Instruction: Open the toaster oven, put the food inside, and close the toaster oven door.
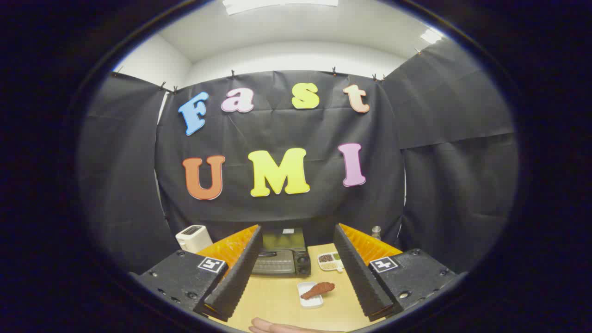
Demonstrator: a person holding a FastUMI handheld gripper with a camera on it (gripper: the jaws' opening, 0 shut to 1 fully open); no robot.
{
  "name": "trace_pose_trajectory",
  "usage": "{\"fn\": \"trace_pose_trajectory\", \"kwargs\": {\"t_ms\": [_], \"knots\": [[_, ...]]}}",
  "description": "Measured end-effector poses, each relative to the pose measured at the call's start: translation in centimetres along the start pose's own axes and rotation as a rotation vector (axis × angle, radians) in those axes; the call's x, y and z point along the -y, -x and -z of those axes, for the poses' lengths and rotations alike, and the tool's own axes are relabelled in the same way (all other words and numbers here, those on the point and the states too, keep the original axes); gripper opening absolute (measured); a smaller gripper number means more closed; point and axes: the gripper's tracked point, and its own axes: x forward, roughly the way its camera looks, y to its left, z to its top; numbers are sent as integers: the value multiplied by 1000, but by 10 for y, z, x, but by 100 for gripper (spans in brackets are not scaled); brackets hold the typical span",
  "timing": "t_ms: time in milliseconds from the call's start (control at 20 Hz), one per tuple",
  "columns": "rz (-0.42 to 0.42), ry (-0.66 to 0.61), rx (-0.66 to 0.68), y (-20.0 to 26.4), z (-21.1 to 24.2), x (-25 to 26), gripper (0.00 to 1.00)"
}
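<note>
- Black cloth point(286, 203) is hanging as the booth's back and side walls, with a white wall and ceiling showing above it.
- Below the cloth a light wooden table point(277, 300) is stretching away from the camera toward the back wall.
- The gripper point(296, 240) is hovering above the table with its fingers point(236, 277) spread wide apart, gripping nothing.
- A dark toaster oven point(281, 254) is sitting at the far end of the table against the cloth, showing between the two fingers and beyond their tips, nearer the left one.
- Its door is looking shut, with knobs showing on the right side of its front.
- A small white tray point(309, 298) is lying on the table between the fingers, nearer to the camera than the toaster oven and well apart from it.
- A brown piece of food point(318, 290), shaped like a drumstick, is resting across that tray, its thick end reaching past the tray's right edge.
- A small white dish point(330, 261) with several compartments of grains or seeds is sitting just right of the toaster oven, close to the right finger.
- A white toaster point(194, 237) is standing off to the left, beyond the left finger.
- A small clear jar point(376, 232) is standing behind the right finger, near the cloth.
- A person's hand point(277, 327) is resting on the near edge of the table, below the tray.
</note>
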Motion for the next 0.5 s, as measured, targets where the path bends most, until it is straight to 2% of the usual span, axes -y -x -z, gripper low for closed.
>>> {"fn": "trace_pose_trajectory", "kwargs": {"t_ms": [500], "knots": [[-30, 16, 28, 5, -4, -5, 98]]}}
